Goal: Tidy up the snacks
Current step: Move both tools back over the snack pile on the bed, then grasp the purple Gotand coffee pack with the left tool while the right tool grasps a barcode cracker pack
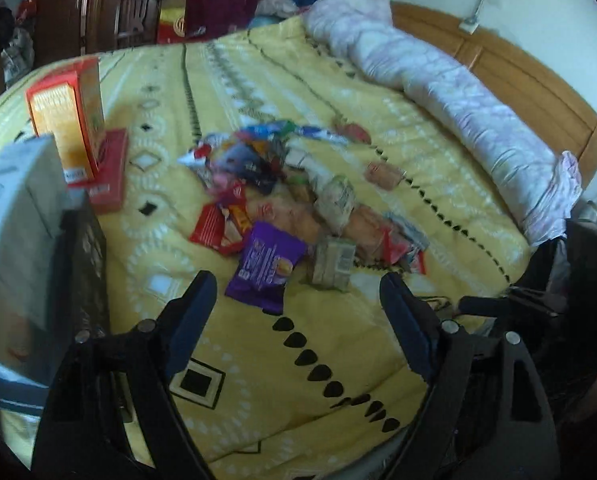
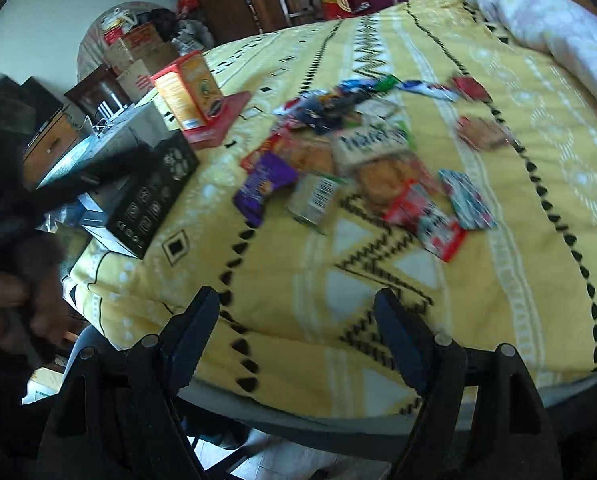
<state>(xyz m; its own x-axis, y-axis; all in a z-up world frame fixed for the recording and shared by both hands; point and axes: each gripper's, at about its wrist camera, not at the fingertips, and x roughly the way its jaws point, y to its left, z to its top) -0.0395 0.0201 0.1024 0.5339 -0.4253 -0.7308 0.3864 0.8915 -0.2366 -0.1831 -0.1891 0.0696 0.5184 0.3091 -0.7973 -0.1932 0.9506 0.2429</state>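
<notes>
A loose pile of snack packets [image 1: 298, 184] lies on the yellow patterned bedspread [image 1: 258, 360]. It also shows in the right wrist view [image 2: 358, 152]. A purple packet [image 1: 268, 266] is the nearest one, with a small greenish carton [image 1: 332, 266] beside it; both show in the right wrist view, the purple packet [image 2: 264, 188] and the carton [image 2: 312, 200]. My left gripper [image 1: 298, 300] is open and empty, hovering just short of the purple packet. My right gripper [image 2: 298, 316] is open and empty over the bed's near edge.
An orange box [image 1: 68, 120] stands on a flat red box [image 1: 108, 172] at the left. A black box [image 2: 154, 192] and a grey-white box [image 1: 14, 240] sit at the bed's left edge. A rolled lilac quilt [image 1: 438, 76] lies along the wooden headboard.
</notes>
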